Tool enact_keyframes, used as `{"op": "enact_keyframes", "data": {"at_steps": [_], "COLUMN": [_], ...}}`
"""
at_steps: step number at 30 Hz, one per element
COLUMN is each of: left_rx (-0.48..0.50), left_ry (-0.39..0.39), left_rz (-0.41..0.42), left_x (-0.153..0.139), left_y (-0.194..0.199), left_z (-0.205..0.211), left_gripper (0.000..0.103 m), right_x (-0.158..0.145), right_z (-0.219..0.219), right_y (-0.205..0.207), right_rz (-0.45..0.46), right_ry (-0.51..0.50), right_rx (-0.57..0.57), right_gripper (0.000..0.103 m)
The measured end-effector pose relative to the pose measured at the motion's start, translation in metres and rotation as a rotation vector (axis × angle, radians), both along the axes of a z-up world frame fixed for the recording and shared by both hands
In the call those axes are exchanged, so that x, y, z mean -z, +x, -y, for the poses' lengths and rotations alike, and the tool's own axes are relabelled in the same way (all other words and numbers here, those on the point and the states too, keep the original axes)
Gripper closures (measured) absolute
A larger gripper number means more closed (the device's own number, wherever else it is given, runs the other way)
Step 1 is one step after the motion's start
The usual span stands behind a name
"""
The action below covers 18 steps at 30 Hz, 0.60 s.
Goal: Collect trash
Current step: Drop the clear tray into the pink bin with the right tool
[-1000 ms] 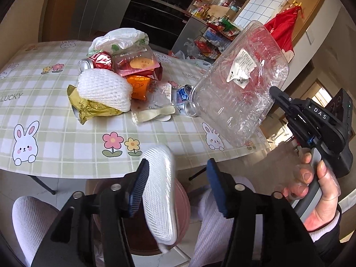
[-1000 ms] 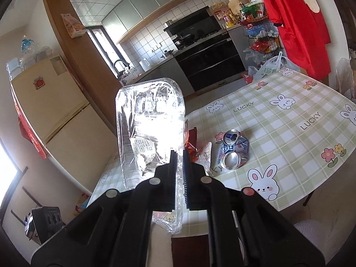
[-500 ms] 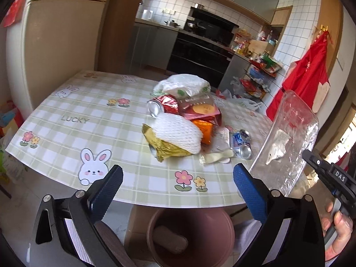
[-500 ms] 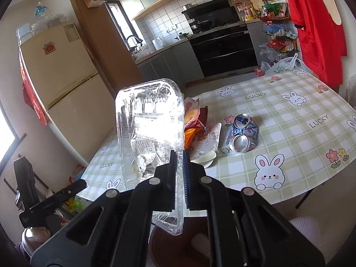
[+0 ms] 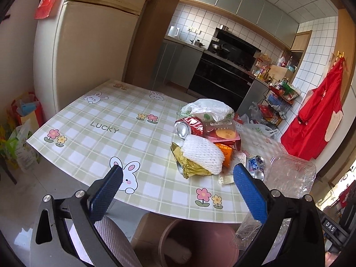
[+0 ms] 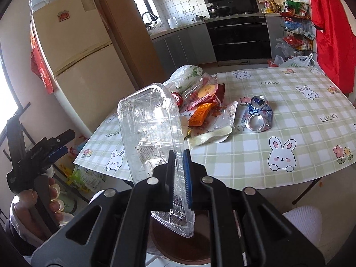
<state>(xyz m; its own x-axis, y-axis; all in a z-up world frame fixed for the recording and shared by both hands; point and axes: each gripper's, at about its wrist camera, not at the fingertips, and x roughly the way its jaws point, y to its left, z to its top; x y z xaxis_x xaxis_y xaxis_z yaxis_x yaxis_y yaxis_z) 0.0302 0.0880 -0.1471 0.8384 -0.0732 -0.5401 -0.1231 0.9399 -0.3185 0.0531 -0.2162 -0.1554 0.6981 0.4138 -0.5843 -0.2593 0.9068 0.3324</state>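
Right gripper (image 6: 178, 173): I had its jaws clamped together on one wall of the clear plastic container (image 6: 151, 131); the box stood tilted above my fingers, its lower corner hanging over the brown bin (image 6: 178, 240).
Left gripper (image 5: 178, 187): I held it with the jaws spread wide and nothing between the blue pads (image 5: 106, 191); I judged that hand free for the next piece.
Step in hand: dropping the container; I reckoned the clean way was to bring the whole box over the bin's mouth and lower it before letting go, since a light, springy shell released high could glance off the rim and skid to the floor.
Bin (image 5: 200, 242): it sat on the floor just below the near table edge (image 5: 178, 213), between the person's knees; its opening was narrower than the container looked long, so I thought end-first entry safest.
Trash pile (image 5: 207, 142): white foam net, gold foil, red can, snack packets and a plastic bag lay heaped mid-table; the crushed blue can (image 6: 258, 115) lay apart, nearer the right side.
Open room: the left half of the tablecloth (image 5: 106, 129) lay bare; that gave my left gripper an unobstructed approach to the foam net (image 5: 202, 153).
Edges: the overhanging table edge stood close above the bin; I judged I had to keep the container from catching under it.
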Motion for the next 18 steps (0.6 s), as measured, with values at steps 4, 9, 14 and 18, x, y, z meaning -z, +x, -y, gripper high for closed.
{"op": "enact_keyframes", "data": {"at_steps": [4,9,14,18], "left_rx": [-0.007,-0.012,-0.006,-0.002], "left_ry": [-0.007,-0.009,-0.005,-0.005], "left_rz": [-0.008,-0.018,-0.029,-0.035], "left_x": [0.002,0.004,0.007,0.009], "left_y": [0.001,0.003,0.005,0.006], "left_z": [-0.003,-0.004,-0.001,0.000], "left_gripper": [0.006,0.006,0.006,0.006], "right_x": [0.004,0.012,0.015,0.015], "right_z": [-0.009,-0.014,-0.008,-0.002], "right_y": [0.001,0.005,0.007,0.007], "right_rz": [-0.017,-0.046,-0.063,-0.058], "right_ry": [-0.016,-0.024,-0.031,-0.039], "right_rx": [-0.032,-0.052,-0.005,0.042], "right_gripper": [0.088,0.063,0.042,0.023]}}
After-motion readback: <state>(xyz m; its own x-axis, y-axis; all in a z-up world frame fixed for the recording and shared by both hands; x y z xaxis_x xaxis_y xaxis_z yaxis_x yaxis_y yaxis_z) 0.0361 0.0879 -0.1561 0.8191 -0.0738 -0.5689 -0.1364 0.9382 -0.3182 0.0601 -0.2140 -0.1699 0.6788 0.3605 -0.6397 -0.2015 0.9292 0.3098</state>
